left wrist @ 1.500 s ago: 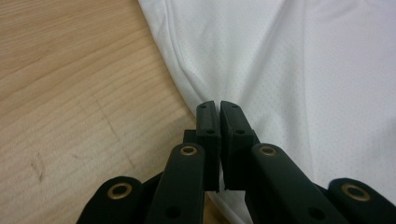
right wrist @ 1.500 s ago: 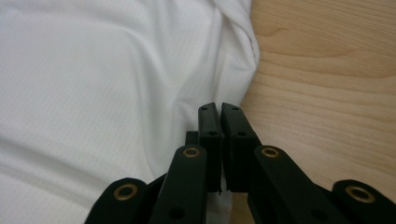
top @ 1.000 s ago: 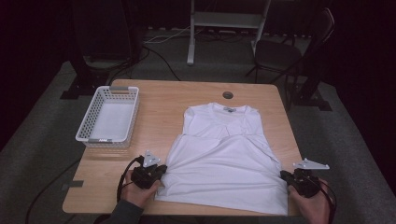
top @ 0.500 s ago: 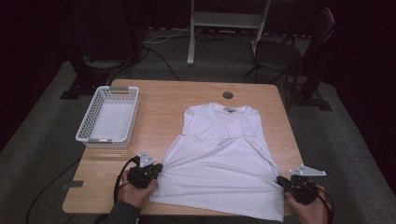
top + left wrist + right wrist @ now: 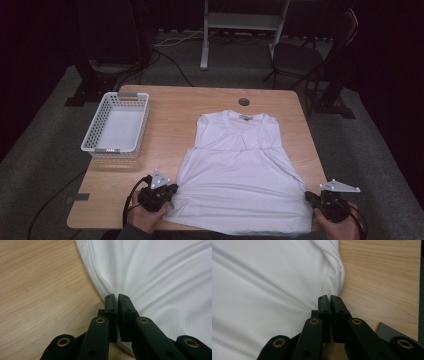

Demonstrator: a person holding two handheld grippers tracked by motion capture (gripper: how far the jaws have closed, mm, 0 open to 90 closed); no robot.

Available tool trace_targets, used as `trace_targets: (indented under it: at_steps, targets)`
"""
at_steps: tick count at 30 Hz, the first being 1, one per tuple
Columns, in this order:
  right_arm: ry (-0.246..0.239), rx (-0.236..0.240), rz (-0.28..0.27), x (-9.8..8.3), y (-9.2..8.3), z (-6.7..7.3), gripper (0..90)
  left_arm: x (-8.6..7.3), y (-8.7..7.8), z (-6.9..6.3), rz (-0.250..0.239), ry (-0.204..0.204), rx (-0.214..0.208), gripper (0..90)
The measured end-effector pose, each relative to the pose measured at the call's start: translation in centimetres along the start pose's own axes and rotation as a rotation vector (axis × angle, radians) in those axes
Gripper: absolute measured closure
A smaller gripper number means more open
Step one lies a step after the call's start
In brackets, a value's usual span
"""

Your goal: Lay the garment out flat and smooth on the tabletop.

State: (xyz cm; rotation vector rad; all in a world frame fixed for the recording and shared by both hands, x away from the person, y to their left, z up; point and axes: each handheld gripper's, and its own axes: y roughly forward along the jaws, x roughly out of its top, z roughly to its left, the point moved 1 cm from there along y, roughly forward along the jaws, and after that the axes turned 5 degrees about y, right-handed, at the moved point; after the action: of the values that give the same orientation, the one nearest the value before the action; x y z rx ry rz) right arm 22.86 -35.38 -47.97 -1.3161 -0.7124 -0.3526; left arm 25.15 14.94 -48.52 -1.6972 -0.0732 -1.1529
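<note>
Nearest the person, both grippers sit at the near edge of the surface [image 5: 165, 107], each clamped on a bottom corner of the white shirt [image 5: 240, 185]. The left gripper [image 5: 167, 192] has its fingers [image 5: 111, 303] closed on the hem at the shirt's left corner, cloth bunching into folds just ahead of the tips; the right gripper [image 5: 312, 197] has its fingers [image 5: 337, 305] closed likewise on the right corner, with the fabric gathered at the tips. The shirt lies flat and face up in the middle of the surface, hem toward the person, neck away, the lower edge hanging slightly over the near rim. Judgement: the step in hand appears to be carrying the hem for a fold toward the collar. To do it well, both corners should rise together and level, keeping the hem taut between the grips so no slack sags, and travel straight along the shirt's length. Farther off, a white basket [image 5: 117, 125] stands at the far left, well apart from the shirt
</note>
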Motion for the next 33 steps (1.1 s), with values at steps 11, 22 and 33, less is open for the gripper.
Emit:
trace_targets:
  at_steps: [11, 22, 33]
  targets:
    - [0.026, -0.031, -0.003, -0.1, -0.2, -1.4, 87.1, -0.4, -0.4, -1.8, 0.011, 0.031, -0.056, 87.4]
    - [0.055, -0.082, -0.007, 0.2, -0.3, -2.8, 87.1, -0.3, -0.5, -3.2, 0.022, 0.059, -0.117, 85.6]
    - [0.087, -0.084, -0.010, 0.2, -0.2, -3.7, 84.3, -0.2, -0.4, -3.9, 0.023, 0.069, -0.139, 82.0]
